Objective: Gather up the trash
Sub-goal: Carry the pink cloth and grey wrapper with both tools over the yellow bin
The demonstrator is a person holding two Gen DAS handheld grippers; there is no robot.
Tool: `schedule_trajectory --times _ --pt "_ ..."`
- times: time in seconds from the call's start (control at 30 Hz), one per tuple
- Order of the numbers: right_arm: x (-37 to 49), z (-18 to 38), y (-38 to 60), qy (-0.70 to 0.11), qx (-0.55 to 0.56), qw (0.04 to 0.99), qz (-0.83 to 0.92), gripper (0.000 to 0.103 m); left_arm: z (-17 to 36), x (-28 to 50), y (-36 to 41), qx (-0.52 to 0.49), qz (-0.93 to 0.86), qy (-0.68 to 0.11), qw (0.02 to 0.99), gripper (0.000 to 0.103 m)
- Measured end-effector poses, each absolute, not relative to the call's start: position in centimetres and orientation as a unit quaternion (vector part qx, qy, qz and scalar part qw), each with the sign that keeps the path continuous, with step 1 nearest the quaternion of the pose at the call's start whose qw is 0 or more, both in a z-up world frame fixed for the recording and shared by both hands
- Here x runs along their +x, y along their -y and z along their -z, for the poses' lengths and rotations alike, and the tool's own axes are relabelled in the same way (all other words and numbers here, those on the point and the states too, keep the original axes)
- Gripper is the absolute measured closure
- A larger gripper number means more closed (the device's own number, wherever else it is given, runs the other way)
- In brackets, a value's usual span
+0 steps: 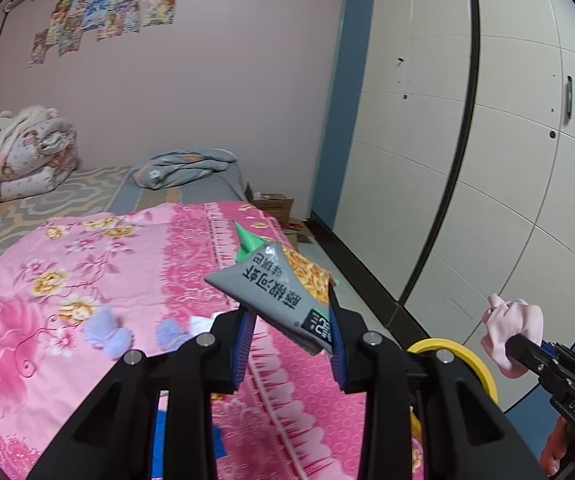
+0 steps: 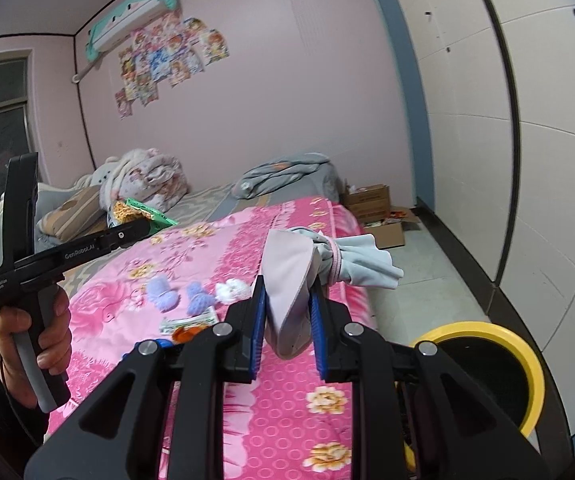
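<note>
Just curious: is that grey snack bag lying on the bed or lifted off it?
Lifted. The left gripper pinches the snack bag above the pink bedspread.

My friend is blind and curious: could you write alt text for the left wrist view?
The left tool grips a crumpled grey snack wrapper above a bed with a pink floral cover. At the right edge the right tool holds a pinkish cloth, with a yellow-rimmed bin below on the floor.
</note>
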State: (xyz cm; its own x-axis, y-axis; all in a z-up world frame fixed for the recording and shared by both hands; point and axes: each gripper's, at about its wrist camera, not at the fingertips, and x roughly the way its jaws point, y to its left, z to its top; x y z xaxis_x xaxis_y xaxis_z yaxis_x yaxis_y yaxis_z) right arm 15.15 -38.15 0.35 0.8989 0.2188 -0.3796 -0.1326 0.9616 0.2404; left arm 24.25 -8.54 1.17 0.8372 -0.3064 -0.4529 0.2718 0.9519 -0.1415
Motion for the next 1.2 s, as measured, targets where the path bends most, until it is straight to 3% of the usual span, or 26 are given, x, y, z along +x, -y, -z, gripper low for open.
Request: schedule_trajectory --times 0.6,1.2 --pt "14.1 0.4 46.6 -0.192 0.146 0.971 0.006 0.084 -0.8 25.9 18.4 -0.027 0.230 -0.252 0.940 0.072" --pt "15.3 4.8 51.7 -0.225 0.169 0.957 0.072 0.084 3.6 28.5 26.9 -0.006 0.287 -0.295 0.911 0.072"
